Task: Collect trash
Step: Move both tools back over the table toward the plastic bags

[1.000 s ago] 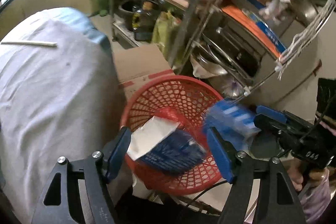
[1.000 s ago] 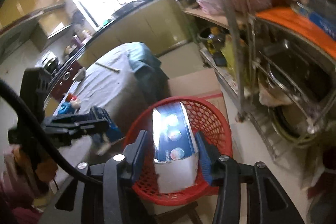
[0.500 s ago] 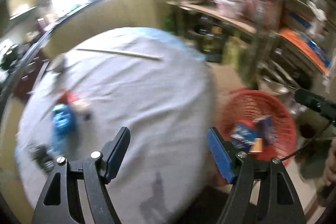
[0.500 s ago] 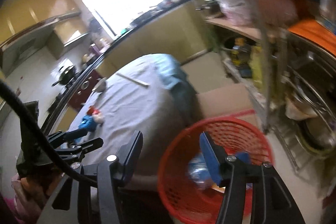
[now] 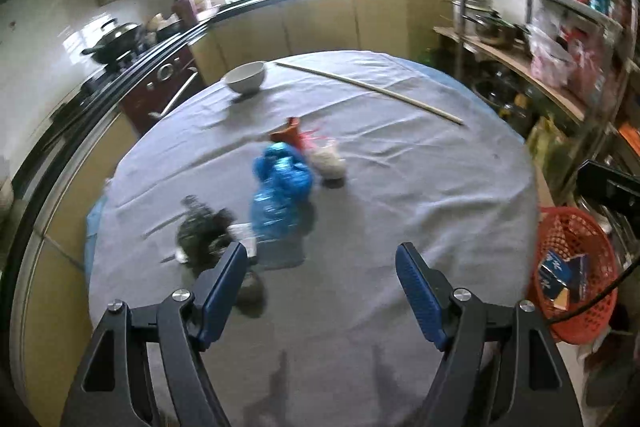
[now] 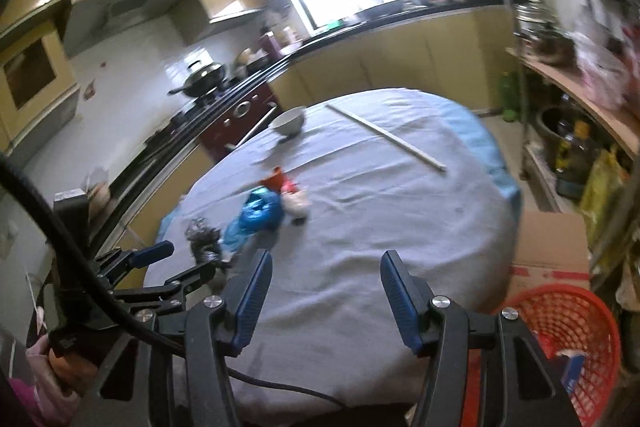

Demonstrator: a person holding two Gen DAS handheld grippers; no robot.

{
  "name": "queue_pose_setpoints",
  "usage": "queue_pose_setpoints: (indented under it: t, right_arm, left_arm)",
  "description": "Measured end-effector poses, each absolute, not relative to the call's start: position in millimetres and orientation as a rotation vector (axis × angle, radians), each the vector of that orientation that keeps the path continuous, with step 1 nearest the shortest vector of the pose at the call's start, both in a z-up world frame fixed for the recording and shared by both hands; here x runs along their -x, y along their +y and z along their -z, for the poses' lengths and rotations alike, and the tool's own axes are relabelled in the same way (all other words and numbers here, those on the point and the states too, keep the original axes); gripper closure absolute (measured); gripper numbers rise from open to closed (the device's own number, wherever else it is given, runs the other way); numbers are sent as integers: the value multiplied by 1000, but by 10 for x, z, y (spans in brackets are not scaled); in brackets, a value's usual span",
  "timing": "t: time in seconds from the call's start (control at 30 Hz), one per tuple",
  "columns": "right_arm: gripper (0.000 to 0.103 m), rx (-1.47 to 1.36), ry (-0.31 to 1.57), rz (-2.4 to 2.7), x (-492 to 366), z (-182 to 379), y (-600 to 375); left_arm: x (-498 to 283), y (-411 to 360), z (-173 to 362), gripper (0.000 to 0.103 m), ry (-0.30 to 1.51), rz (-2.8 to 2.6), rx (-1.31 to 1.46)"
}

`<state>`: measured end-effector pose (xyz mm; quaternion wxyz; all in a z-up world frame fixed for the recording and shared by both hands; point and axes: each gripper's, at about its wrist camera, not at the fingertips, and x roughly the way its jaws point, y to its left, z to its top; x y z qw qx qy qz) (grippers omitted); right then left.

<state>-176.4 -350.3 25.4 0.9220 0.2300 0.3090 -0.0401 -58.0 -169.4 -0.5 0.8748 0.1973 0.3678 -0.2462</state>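
Observation:
On the round grey-clothed table (image 5: pixel 400 187) lie a crumpled blue bag (image 5: pixel 280 191), a black crumpled wrapper (image 5: pixel 204 231), a red scrap (image 5: pixel 286 135) and a pale bag (image 5: pixel 328 159). My left gripper (image 5: pixel 320 283) is open and empty above the near table edge. My right gripper (image 6: pixel 324 297) is open and empty; the same trash shows in its view, with the blue bag (image 6: pixel 256 213) ahead. The red basket (image 5: pixel 572 267) with blue packets stands to the right on the floor, also in the right wrist view (image 6: pixel 560 343).
A white bowl (image 5: pixel 245 77) and a long thin stick (image 5: pixel 372 91) lie at the table's far side. A metal shelf rack (image 5: pixel 560 67) with pots stands on the right. A cardboard box (image 6: pixel 552 251) sits by the basket. Kitchen counters run behind.
The right gripper let its blue and white packet drop into the red basket. Both grippers swung left from the basket to face the table.

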Motion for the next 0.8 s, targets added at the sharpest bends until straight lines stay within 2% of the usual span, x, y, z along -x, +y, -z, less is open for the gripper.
queue_pose_setpoints:
  t: [0.8]
  right_arm:
    - [43,-373,767,-58,1041,-120,-2669]
  left_arm:
    - [357,-881,85,25,796,366,-317]
